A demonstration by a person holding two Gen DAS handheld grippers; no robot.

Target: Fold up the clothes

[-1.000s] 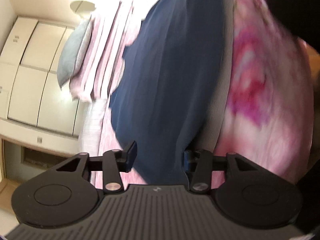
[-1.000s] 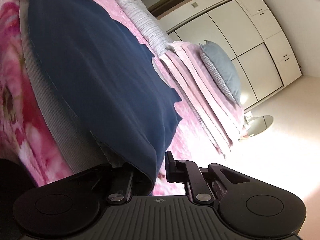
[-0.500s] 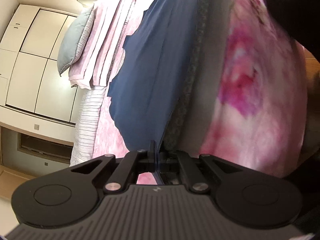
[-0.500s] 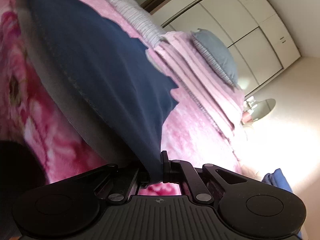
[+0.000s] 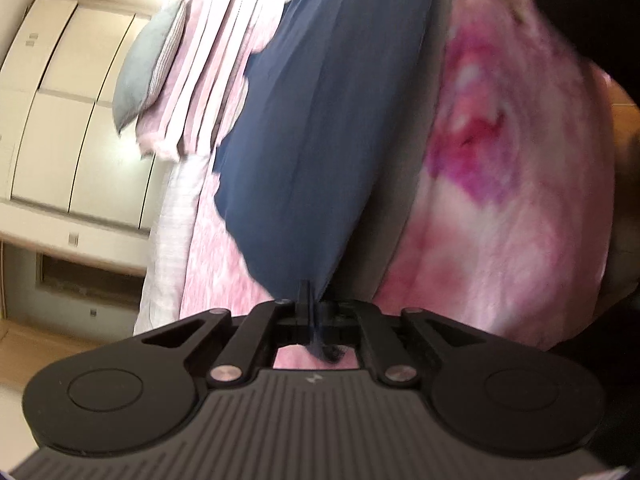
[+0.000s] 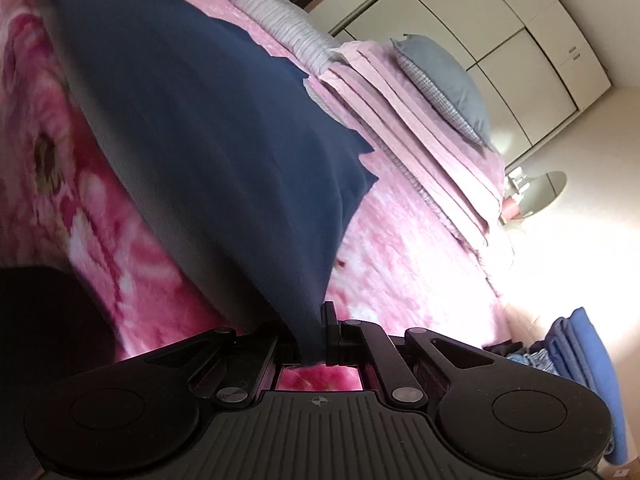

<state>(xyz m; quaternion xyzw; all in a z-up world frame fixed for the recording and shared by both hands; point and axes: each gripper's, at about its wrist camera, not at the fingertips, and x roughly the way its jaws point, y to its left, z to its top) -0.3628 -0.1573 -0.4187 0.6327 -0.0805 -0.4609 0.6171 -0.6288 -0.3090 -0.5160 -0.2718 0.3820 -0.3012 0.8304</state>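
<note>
A navy garment (image 5: 320, 120) with a grey band (image 5: 396, 220) along one side lies spread on a pink floral bed cover (image 5: 500, 220). My left gripper (image 5: 308, 300) pinches a near corner of it; dark cloth sticks out between the pads, and the jaws are opening slightly. In the right wrist view the same navy garment (image 6: 220, 120) runs away from my right gripper (image 6: 320, 320), which is shut on its other near corner. The cloth is raised and pulled taut at both grips.
Folded pink blankets (image 6: 400, 120) and a grey pillow (image 6: 448, 80) are stacked at the head of the bed, before white wardrobe doors (image 6: 500, 20). A pile of blue clothes (image 6: 576, 344) lies beside the bed. A dark shape (image 5: 592, 8) fills one corner.
My left gripper stood open around the garment's edge a second ago and has since shut on it. The right gripper kept its grip and the cloth's corner rose.
</note>
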